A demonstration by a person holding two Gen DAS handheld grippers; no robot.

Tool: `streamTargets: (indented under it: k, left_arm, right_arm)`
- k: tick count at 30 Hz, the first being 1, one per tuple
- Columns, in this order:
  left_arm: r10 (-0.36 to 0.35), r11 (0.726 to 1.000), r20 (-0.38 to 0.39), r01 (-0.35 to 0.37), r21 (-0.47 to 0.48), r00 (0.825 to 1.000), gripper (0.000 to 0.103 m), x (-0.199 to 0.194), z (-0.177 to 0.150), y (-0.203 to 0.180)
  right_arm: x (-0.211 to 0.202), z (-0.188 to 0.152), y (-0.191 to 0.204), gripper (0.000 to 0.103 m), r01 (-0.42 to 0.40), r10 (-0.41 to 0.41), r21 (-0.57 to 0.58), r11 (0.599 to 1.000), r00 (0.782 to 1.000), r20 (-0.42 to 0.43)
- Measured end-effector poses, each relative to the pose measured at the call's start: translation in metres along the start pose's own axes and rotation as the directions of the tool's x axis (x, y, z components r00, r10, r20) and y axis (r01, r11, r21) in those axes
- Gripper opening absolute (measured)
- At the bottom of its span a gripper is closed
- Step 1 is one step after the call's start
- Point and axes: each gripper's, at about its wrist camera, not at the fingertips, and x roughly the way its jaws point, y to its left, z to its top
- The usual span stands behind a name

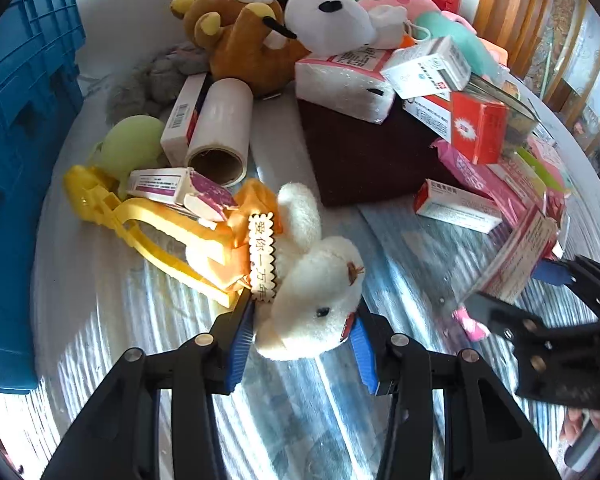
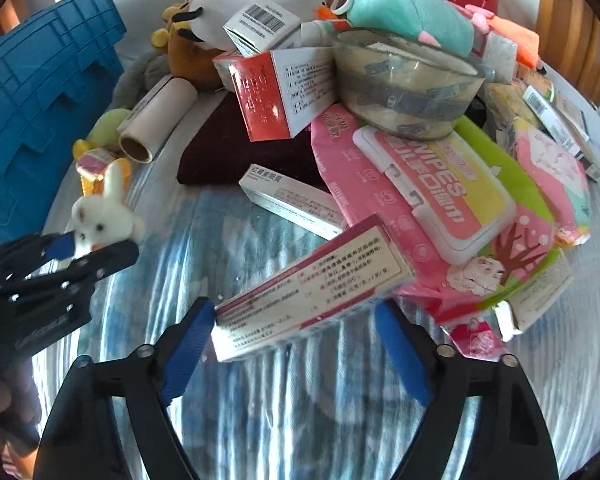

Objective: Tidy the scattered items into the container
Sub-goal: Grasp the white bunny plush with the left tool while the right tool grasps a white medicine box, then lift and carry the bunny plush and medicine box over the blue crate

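My left gripper [image 1: 302, 336] jaws pinch the white rabbit [image 1: 312, 300], right gripper [image 2: 296, 340] jaws pinch the carton [image 2: 312, 276] crosswise; blue container [image 1: 24, 120] lies left, nearer my left.

A lived-in home room. A round desk [image 1: 112, 304] under a blue-and-white striped cloth is heaped with household clutter: plush toys such as a brown bear [image 1: 236, 28] and a white rabbit [image 1: 312, 276], medicine boxes [image 2: 288, 88], wet-wipe packs [image 2: 440, 200] and a tissue pack [image 1: 344, 84]. A blue plastic crate [image 1: 20, 140] stands beside it, with wooden furniture [image 1: 512, 8] behind.
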Motion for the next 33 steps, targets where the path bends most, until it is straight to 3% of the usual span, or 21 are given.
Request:
streamTargets:
  k: [3,5,10,25,29,33]
  left_arm:
    - [-0.015,1.0,0.005,0.015,0.017,1.0,0.043,-0.003,-0.002,-0.006]
    - [-0.02,0.999,0.008,0.02,0.03,1.0,0.044,-0.002,0.001,-0.007]
    - [-0.033,0.999,0.013,0.032,0.034,0.999,0.043,-0.003,0.005,-0.008]
    - [-0.057,0.998,0.044,0.056,0.016,0.997,0.044,-0.028,0.008,-0.021]
    - [-0.059,0.998,0.063,0.058,0.004,0.996,0.044,-0.039,0.014,-0.025]
    - [-0.06,0.998,0.089,0.059,0.008,0.994,0.044,-0.054,0.026,-0.029]
  right_arm:
    - [0.0,0.003,0.001,0.062,-0.013,0.013,0.015,1.0,1.0,0.013]
    - [-0.001,0.004,0.005,0.041,-0.021,0.021,0.009,1.0,1.0,0.015]
    - [-0.008,0.002,0.005,0.022,-0.051,0.05,0.018,0.999,0.999,0.016]
    - [-0.07,0.004,-0.012,0.019,-0.094,0.095,-0.016,0.995,0.994,0.05]
    - [-0.098,0.017,-0.017,0.019,-0.074,0.074,-0.002,0.997,0.995,0.072]
    - [-0.111,0.032,-0.021,0.019,0.008,-0.007,-0.008,1.0,0.998,0.066]
